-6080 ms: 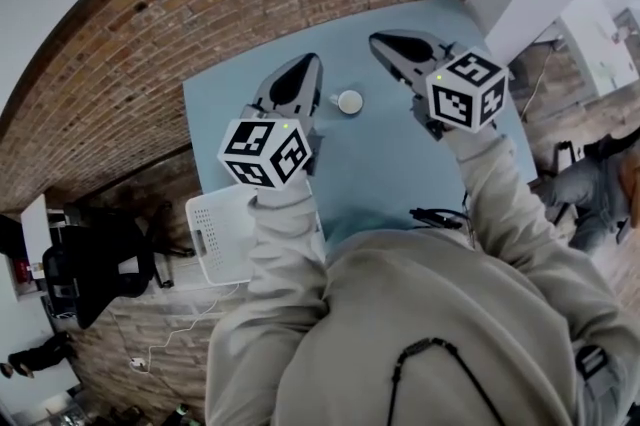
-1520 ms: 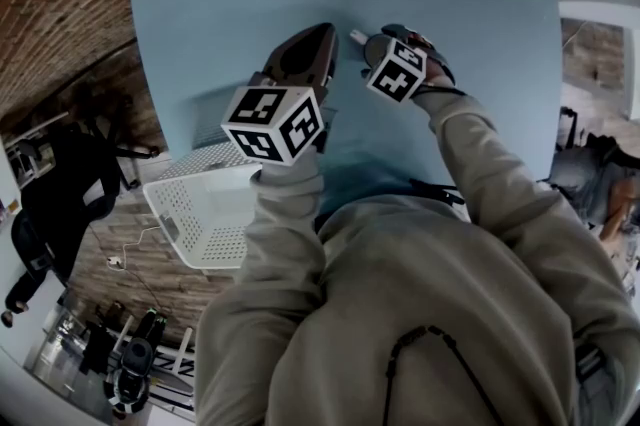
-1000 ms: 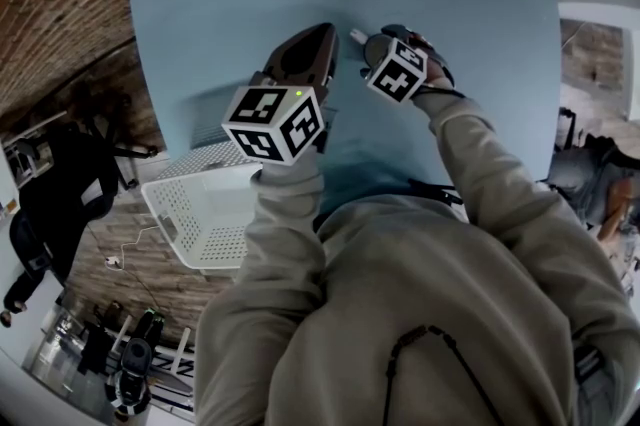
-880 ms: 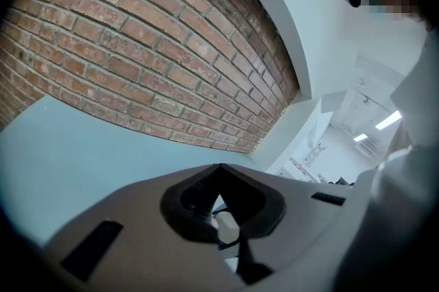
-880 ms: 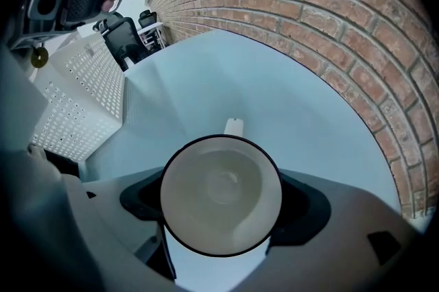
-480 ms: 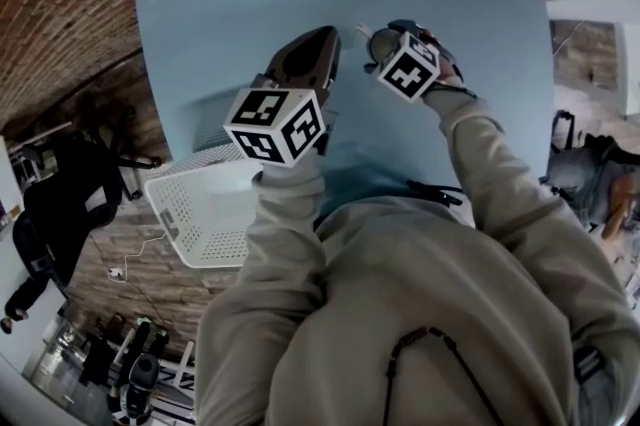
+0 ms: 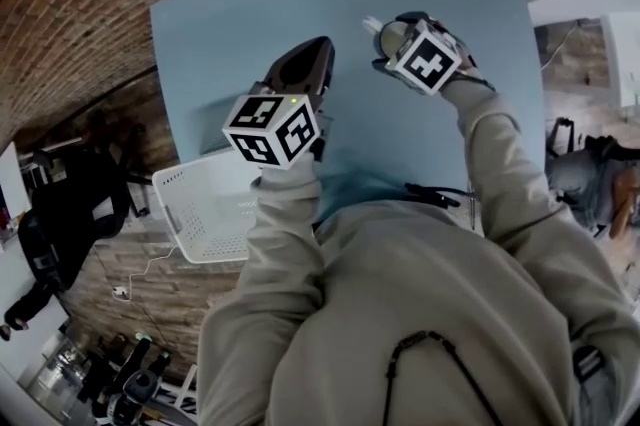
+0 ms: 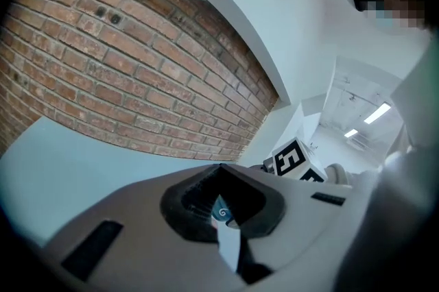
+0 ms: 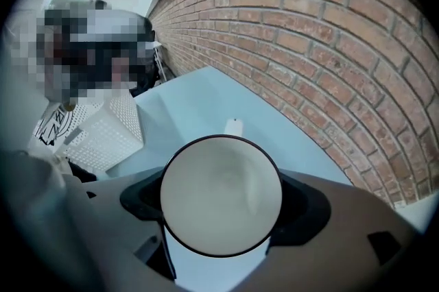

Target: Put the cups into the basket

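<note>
Right gripper (image 9: 219, 212): we hold the cup (image 9: 221, 193) clamped.
Left gripper (image 8: 221, 214): pressed together, empty.
Risk: our smooth cup could slip, or clip the basket (image 7: 200, 214) rim by the table's (image 7: 250, 34) near-left corner.

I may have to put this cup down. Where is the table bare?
The blue table is bare along its far side by the brick wall, and left of the left gripper toward the table's edge. It is tight only between that gripper and the right gripper, which holds the cup.
</note>
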The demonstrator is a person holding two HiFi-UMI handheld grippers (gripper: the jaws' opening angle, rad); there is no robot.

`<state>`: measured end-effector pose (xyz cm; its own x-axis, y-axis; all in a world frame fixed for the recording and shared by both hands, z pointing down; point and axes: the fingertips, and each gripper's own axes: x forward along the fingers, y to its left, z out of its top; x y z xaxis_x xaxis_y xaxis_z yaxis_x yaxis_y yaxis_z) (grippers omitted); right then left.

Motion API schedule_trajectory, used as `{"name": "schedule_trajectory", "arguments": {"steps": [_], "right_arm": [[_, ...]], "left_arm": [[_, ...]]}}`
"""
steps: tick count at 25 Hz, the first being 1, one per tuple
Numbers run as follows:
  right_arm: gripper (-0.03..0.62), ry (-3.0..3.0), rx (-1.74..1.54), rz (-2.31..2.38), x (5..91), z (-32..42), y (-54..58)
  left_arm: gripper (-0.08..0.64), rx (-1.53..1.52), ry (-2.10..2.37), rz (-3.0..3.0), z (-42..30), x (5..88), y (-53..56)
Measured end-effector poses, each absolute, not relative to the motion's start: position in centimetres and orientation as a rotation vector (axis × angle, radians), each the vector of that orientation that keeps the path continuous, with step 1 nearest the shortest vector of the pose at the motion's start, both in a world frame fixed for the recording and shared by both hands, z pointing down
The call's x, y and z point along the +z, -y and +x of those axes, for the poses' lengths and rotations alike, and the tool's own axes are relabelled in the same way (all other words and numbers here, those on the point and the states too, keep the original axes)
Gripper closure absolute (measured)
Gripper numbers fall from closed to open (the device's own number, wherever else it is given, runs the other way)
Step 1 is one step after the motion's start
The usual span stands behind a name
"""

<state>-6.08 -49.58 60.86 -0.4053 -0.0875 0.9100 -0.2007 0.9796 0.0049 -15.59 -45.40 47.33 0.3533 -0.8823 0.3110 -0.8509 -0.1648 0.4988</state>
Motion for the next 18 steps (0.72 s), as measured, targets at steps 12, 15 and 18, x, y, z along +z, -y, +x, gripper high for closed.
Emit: {"name": "schedule_trajectory", "arguments": {"steps": [12, 15, 18], "right_arm": [[0.164, 2.061, 0.049, 0.288, 51.8, -3.3, 47.3], [0.164, 2.068, 0.018, 0.316, 49.5, -2.6, 47.2], [0.164, 2.099, 0.007, 0.32, 47.6, -2.9, 46.7]], "left_arm": [[0.563, -0.079, 1.506, 2.158, -13.1, 39.9, 41.4], [0.563, -0.074, 1.517, 2.192, -13.0, 38.1, 41.1], [0.563, -0.076, 1.507, 2.216, -12.3, 37.4, 40.9]]}}
